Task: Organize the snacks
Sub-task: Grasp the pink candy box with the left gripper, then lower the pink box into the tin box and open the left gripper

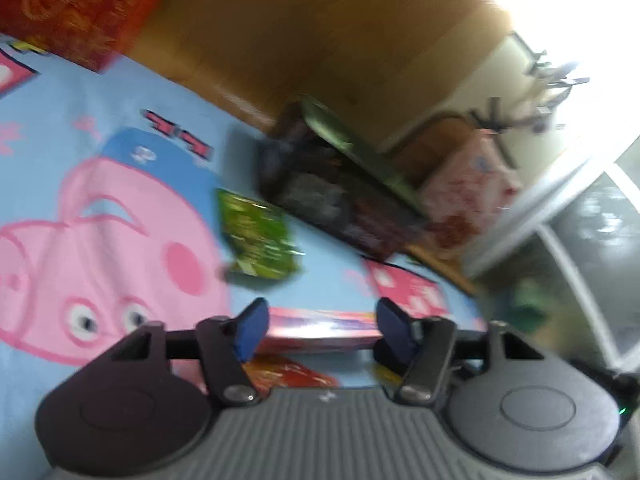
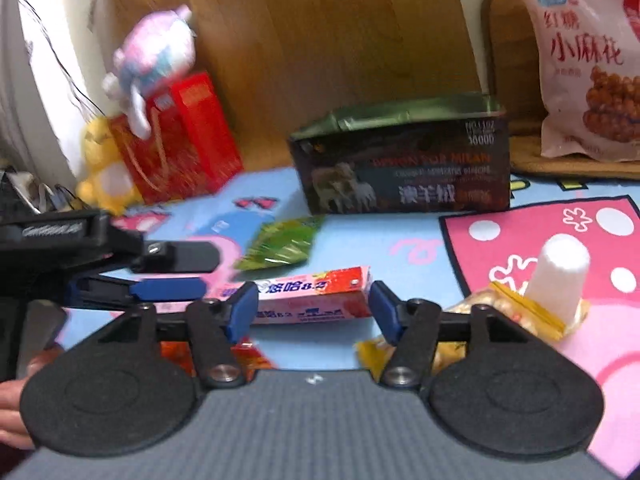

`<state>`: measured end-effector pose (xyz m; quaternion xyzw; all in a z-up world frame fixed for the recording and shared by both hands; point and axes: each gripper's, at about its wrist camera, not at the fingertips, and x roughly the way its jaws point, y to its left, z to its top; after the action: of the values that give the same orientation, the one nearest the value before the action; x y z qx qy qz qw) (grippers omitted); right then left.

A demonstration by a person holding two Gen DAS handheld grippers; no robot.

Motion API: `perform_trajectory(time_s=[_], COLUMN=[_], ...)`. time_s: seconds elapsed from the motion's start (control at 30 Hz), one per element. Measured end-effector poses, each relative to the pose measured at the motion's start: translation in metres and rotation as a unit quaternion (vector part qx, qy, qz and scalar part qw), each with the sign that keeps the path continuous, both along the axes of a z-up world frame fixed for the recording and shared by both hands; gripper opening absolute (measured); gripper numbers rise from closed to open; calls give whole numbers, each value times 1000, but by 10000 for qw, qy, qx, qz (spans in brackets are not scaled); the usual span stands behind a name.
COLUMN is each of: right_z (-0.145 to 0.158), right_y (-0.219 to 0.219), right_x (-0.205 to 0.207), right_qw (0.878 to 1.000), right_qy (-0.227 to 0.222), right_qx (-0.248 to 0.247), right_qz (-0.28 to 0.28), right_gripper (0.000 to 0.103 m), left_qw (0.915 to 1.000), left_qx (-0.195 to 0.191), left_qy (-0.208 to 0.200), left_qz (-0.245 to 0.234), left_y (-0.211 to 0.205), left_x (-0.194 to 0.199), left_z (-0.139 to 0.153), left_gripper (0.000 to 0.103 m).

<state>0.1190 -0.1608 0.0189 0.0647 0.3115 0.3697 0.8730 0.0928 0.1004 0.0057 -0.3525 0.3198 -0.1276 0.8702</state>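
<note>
A pink candy box [image 2: 312, 296] lies crosswise on the blue cartoon sheet [image 2: 360, 240]. My right gripper [image 2: 310, 312] is open, and the box sits just past its fingertips and overlaps the left one. My left gripper [image 2: 208, 276] comes in from the left with its jaws apart around the box's left end; a gap shows between the far finger and the box. In the left wrist view the pink box [image 1: 320, 328] spans the gap of the left gripper [image 1: 320, 324]. A green packet [image 2: 280, 244] [image 1: 260, 240] lies beyond the box.
A dark carton [image 2: 400, 160] [image 1: 340, 196] stands behind against a wooden board. A red gift bag [image 2: 176, 140] with plush toys [image 2: 156, 56] is far left, and a pink snack bag [image 2: 588, 64] far right. A white cylinder on yellow packets [image 2: 560, 280] lies right. An orange packet [image 2: 248, 356] is under the fingers.
</note>
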Motion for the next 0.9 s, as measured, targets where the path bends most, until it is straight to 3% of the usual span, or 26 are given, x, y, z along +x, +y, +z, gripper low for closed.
perform_trajectory(time_s=[0.17,0.27,0.33,0.47,0.6,0.7,0.83,0.9], right_z=[0,-2,-1,1,-3,-8,-20,-18], right_y=[2,-1,-4,-9,-5,3,17,23], right_x=[-46,-61,-61,-50,-41,-31,-12,-11], right_qw=[9991,9983,9985,9994,9987,9977,9975,9962], right_qy=[-193,-306,-347,-218,-247,-263,-77,-193], right_qx=[-235,-382,-364,-252,-425,-616,-708,-849], right_qz=[301,329,204,-92,-153,-70,38,-50], right_gripper=[51,51,51,51,51,51,51,50], left_qw=[9997,9997,9992,9964,9960,9976,9972,9962], left_qx=[58,193,241,521,546,544,673,813], left_qy=[-122,-121,-45,92,240,198,327,315], left_qz=[-207,18,322,668,661,374,13,67], left_y=[-15,-5,9,28,36,26,5,1], left_x=[-18,-28,-29,-20,-5,4,16,15], left_z=[6,7,8,7,-2,-4,-14,-12], left_gripper=[57,60,60,73,74,74,52,51])
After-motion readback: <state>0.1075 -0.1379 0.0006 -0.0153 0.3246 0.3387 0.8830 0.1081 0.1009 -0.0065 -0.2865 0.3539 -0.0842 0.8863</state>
